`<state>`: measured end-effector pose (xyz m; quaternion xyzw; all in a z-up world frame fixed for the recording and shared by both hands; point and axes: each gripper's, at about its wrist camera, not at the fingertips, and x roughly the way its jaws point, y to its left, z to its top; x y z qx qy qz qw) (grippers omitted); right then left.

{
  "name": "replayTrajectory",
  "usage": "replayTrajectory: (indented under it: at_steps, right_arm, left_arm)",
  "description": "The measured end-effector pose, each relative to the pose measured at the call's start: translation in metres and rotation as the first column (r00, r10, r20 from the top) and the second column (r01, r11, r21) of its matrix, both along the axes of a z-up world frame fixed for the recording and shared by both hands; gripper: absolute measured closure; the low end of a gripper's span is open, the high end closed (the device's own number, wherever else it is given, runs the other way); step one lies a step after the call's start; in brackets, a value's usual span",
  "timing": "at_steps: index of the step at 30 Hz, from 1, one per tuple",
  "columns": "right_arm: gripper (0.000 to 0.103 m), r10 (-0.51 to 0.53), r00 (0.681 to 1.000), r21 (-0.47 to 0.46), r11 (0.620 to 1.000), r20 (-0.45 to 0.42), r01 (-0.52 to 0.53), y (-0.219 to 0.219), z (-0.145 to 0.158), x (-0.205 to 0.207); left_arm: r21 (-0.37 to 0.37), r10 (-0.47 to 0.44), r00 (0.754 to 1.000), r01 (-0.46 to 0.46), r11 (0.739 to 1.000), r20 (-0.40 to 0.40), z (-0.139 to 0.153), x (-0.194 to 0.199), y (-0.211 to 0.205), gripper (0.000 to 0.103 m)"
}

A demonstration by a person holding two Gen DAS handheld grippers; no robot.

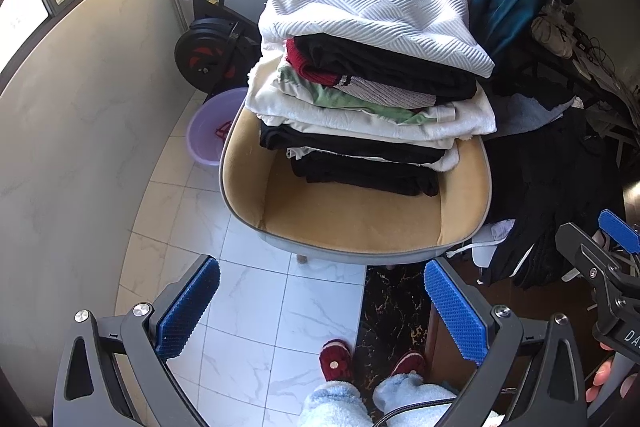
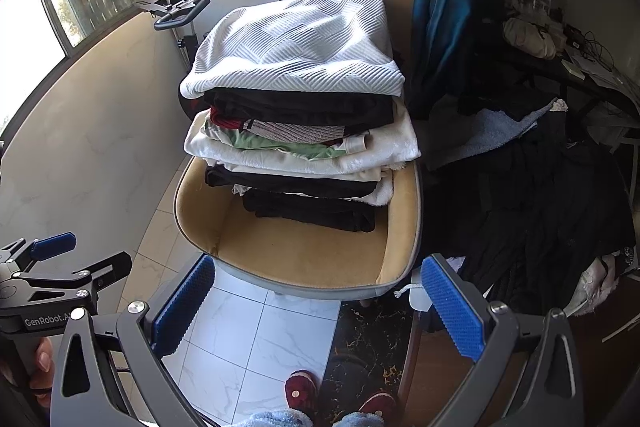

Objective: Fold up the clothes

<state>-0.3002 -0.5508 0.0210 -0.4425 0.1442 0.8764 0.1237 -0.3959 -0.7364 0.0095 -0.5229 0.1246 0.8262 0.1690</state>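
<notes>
At the far left an exercise bike (image 1: 208,39) stands by the window wall, with a purple basin (image 1: 208,131) on the floor (image 1: 256,291) next to it. In the middle is a tan chair (image 1: 352,223), and on its seat sits a tall stack of folded clothes (image 1: 372,99). The top one is a white ribbed top (image 1: 376,11). Under it are black, red, green and cream layers. To the right a dark pile of clothes (image 2: 552,195) lies loose and not folded.

The left claw (image 1: 322,311) is wide apart and holds nothing. It hangs over the floor in front of the chair. The right claw (image 2: 320,311) is also wide apart and holds nothing, just to the right of the left one.

I think the clothes are soft, light and floppy. They will sag and slide if pinched in the middle, so a corner or hem in each claw looks best. The tall stack may tip if bumped.

The dark pile is in shadow, so I cannot tell how many pieces are there or where the edges are. The back of the stack is hidden. Only 2 red slippers (image 1: 336,363) and fluffy blue trouser legs (image 1: 336,407) of the person show
</notes>
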Motion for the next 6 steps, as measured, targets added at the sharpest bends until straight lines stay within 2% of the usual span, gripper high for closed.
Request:
replayTrajectory:
  at_steps: [6]
  right_arm:
    - [0.0, -0.001, 1.0, 0.005, 1.0, 0.002, 0.001, 0.0, 0.0008, -0.0034]
  left_arm:
    - [0.008, -0.001, 1.0, 0.001, 1.0, 0.003, 0.0003, -0.001, -0.0002, 0.0]
